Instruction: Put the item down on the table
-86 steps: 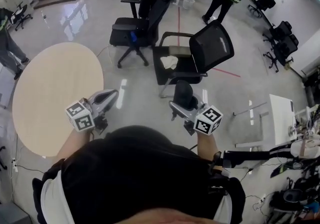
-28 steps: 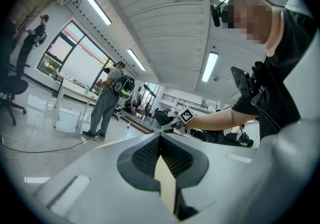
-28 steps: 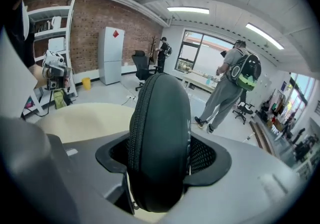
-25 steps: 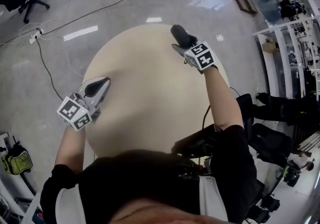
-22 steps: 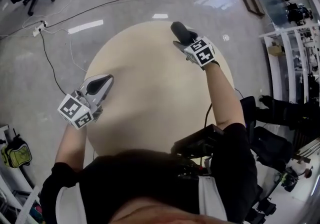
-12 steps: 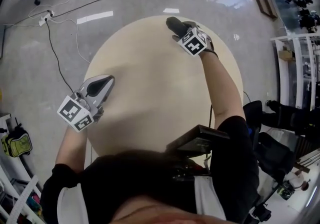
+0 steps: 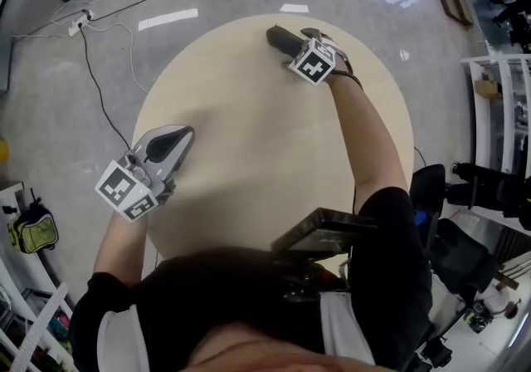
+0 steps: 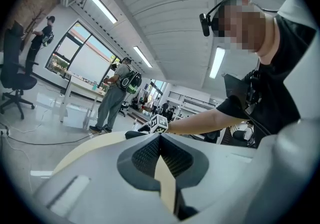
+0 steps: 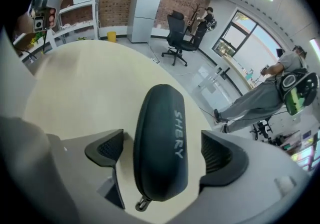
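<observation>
A dark zip glasses case [image 7: 279,36] lies on the far part of the round beige table [image 7: 249,138]. My right gripper [image 7: 289,41] points steeply down over it. In the right gripper view the case [image 9: 160,133] sits lengthwise between the pads of that gripper [image 9: 162,154], with a gap on each side. Its jaws have just been opening and stand open around the case. My left gripper [image 7: 177,137] hovers at the table's near left edge, nearly level. In the left gripper view this gripper [image 8: 160,140] is shut, pads meeting at the tips, with nothing in it.
Cables and a power strip [image 7: 83,22] run over the grey floor left of the table. A black office chair [image 9: 182,38], a white cabinet [image 9: 145,10] and a standing person [image 9: 260,98] are beyond the table's far side. Bare table top [image 9: 75,83] spreads left of the case.
My right gripper has come down toward the far side of the table with the case, and its jaws have spread off it. The left gripper has barely shifted.
</observation>
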